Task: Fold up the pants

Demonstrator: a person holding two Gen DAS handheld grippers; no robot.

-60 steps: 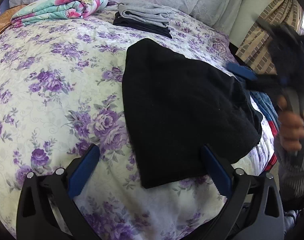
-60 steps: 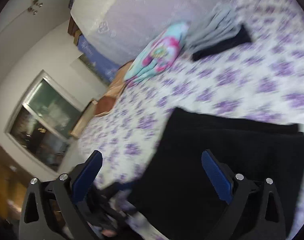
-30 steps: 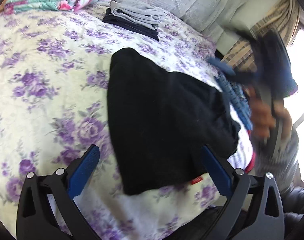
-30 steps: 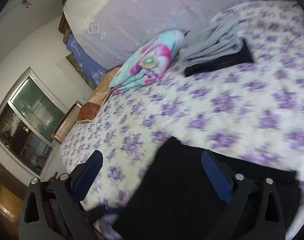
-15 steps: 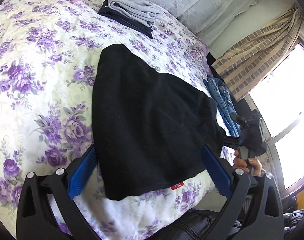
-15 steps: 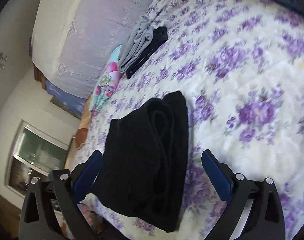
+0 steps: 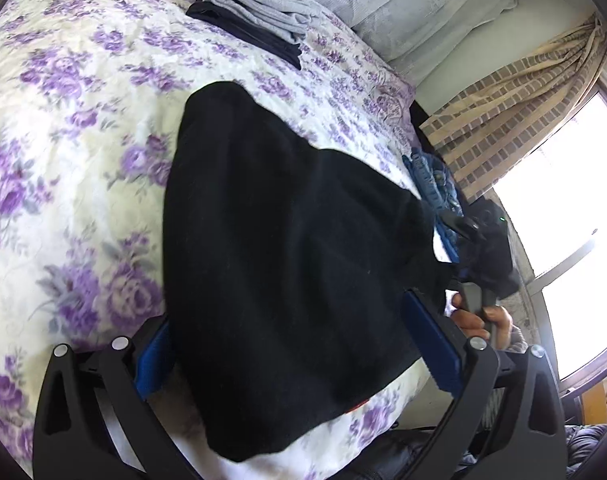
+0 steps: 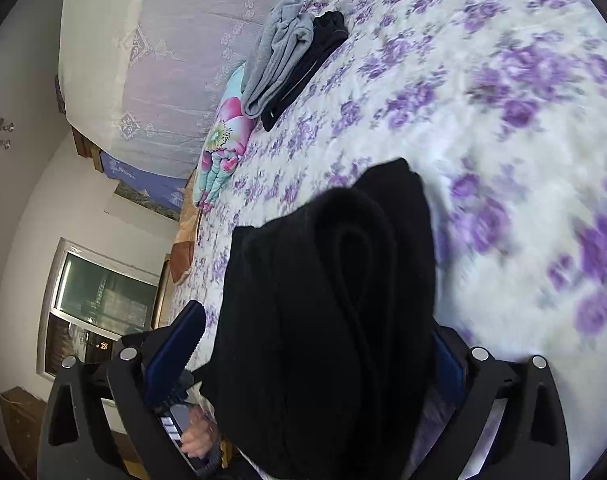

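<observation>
The folded black pants [image 7: 287, 264] are laid on the floral bedspread [image 7: 75, 152] near its edge. In the left wrist view, the flat top face is shown, with the left gripper [image 7: 299, 344] spread wide and the cloth lying between its blue pads [image 7: 431, 344]. The right gripper [image 7: 479, 248] is seen at the far corner of the pants. In the right wrist view, the layered fold edge [image 8: 343, 300] is shown instead, set between the wide-spread fingers of the right gripper [image 8: 315, 356]. A grey and dark folded stack [image 8: 291, 56] is placed well apart, near the headboard.
</observation>
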